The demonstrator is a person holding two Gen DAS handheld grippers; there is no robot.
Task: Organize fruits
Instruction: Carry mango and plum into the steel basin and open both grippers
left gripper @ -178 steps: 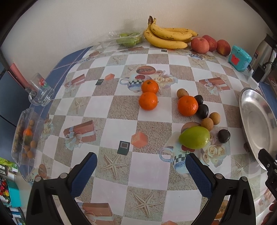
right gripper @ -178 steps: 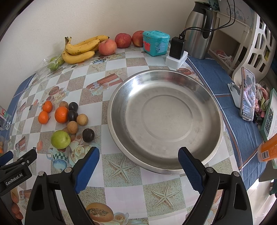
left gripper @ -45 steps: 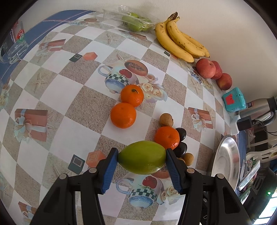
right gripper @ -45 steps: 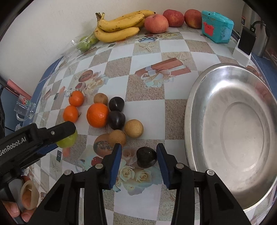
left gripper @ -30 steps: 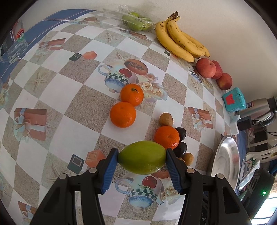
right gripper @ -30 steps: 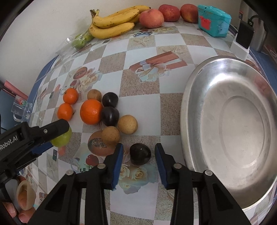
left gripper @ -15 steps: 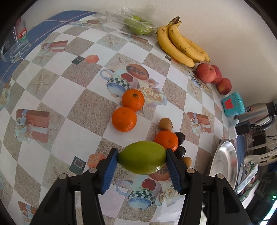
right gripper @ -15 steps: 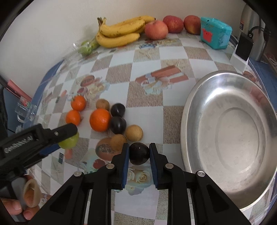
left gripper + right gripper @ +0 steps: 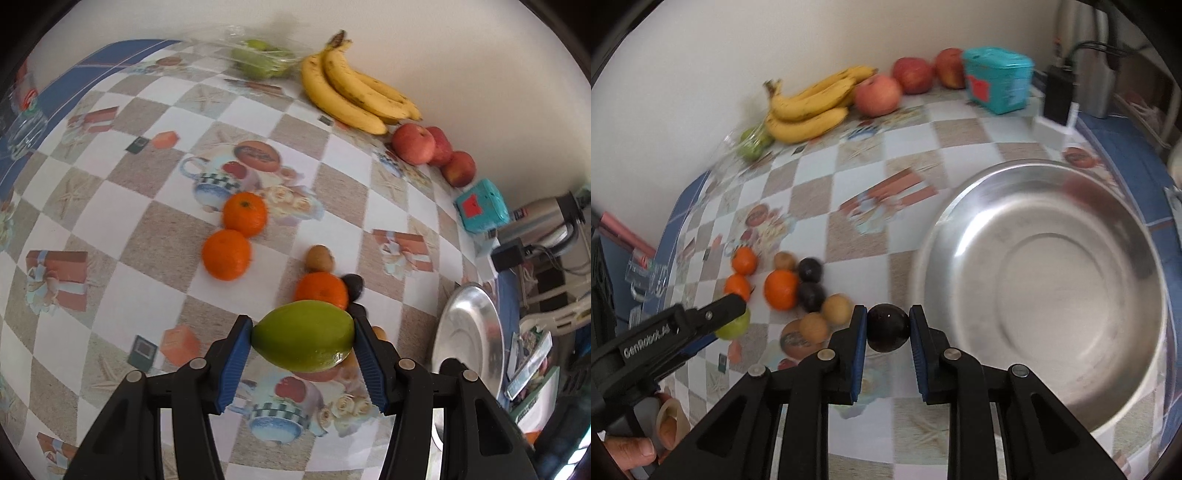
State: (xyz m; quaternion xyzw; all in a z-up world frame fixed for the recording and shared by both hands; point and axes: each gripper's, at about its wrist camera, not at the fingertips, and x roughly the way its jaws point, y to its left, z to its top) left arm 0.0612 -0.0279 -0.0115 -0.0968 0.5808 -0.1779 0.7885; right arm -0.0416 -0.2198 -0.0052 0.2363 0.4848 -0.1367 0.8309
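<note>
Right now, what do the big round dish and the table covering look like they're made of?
The dish looks like bare metal, probably stainless steel: silvery, with a soft brushed sheen and blurred reflections across its wall. The table covering looks like wipe-clean plastic or vinyl rather than woven cloth, judging by its smooth printed checks, teacups and starfish and a faint gloss, though motion blur leaves that open.

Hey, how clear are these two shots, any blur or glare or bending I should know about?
Left wrist view: the green fruit in the left gripper is sharp, the table beyond slightly smeared, the checks bowed by the fisheye. Right wrist view: the dark fruit in the right gripper is crisp, the metal bowl and bananas motion-blurred, with soft glare on the bowl.
</note>
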